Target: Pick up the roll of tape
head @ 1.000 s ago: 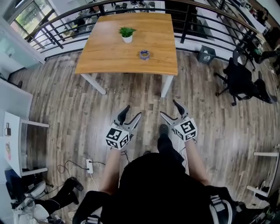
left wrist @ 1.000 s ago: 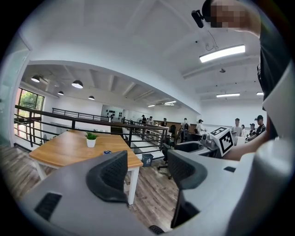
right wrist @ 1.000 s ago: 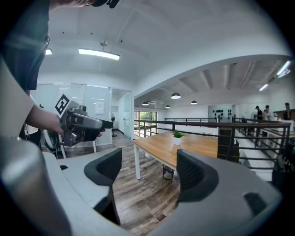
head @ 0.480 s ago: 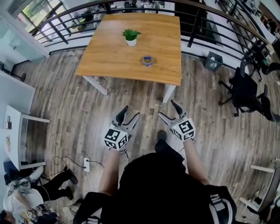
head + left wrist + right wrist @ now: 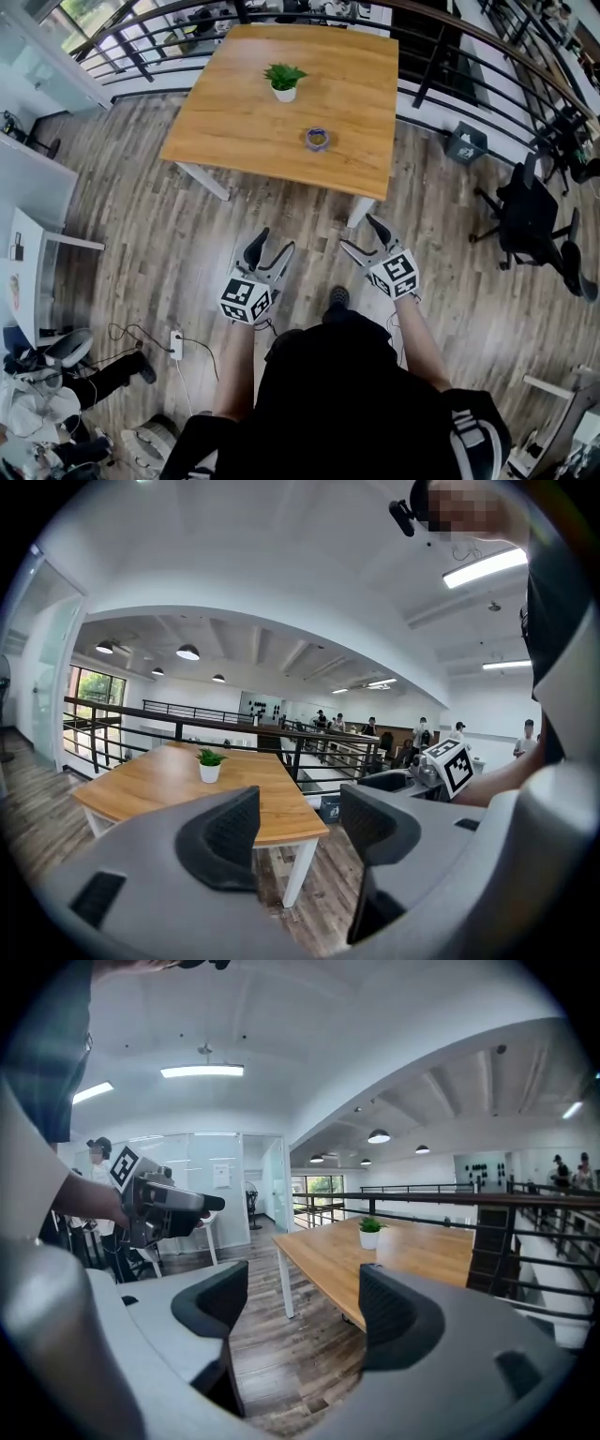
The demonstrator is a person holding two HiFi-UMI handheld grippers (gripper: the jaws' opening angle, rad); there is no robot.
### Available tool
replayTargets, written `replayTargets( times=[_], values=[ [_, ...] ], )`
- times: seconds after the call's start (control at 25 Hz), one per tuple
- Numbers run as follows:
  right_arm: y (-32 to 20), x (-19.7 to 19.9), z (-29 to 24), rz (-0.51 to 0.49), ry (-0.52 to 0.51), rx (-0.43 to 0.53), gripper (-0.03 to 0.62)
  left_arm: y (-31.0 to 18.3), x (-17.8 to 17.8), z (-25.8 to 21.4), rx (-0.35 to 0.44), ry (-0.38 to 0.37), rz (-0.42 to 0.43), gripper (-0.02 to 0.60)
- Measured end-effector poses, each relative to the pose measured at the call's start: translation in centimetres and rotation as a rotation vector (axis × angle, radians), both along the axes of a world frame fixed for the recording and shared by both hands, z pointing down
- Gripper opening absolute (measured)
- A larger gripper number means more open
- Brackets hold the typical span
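The roll of tape (image 5: 318,139) is a small purple ring lying flat on the wooden table (image 5: 234,122), toward its near right side. My left gripper (image 5: 269,243) and right gripper (image 5: 363,234) are both open and empty, held over the floor short of the table's near edge. In the left gripper view the table (image 5: 159,785) lies ahead beyond the jaws (image 5: 300,832); the tape is not visible there. From the right gripper (image 5: 300,1302) the table (image 5: 394,1260) stretches ahead to the right, and the tape does not show there either.
A small potted plant (image 5: 284,80) stands on the table behind the tape. A black railing (image 5: 487,66) runs behind and right of the table. A black office chair (image 5: 530,220) stands at the right, a white desk (image 5: 23,272) at the left. Cables and a power strip (image 5: 175,344) lie on the floor.
The table and tape have drawn closer and lower in the head view as the person walks forward. Both grippers stay open, held the same way.
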State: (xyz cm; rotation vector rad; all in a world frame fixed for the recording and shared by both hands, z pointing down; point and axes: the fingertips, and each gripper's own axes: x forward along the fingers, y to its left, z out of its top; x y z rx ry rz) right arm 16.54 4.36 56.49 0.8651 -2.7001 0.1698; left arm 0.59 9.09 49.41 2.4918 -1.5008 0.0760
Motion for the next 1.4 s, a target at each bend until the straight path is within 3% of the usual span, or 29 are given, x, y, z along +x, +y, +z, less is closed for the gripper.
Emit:
replayTargets(
  times=[0.28, 0.68, 1.4],
  values=[
    [-3.0, -0.7, 0.2, -0.073, -0.005, -0.002, 0.380, -2.9, 0.8, 0.0, 0.003, -0.007, -0.046, 0.272],
    [-6.3, -1.5, 0.9, -0.096, 0.027, -0.014, 0.370, -6.8, 0.1, 1.7, -0.029, 0.018, -0.067, 0.272],
    [-16.6, -4.8, 2.2, 0.008, 0.038, -0.056, 0.364, -20.0, -3.4, 1.8, -0.035, 0.025, 0.051, 0.272]
  ],
)
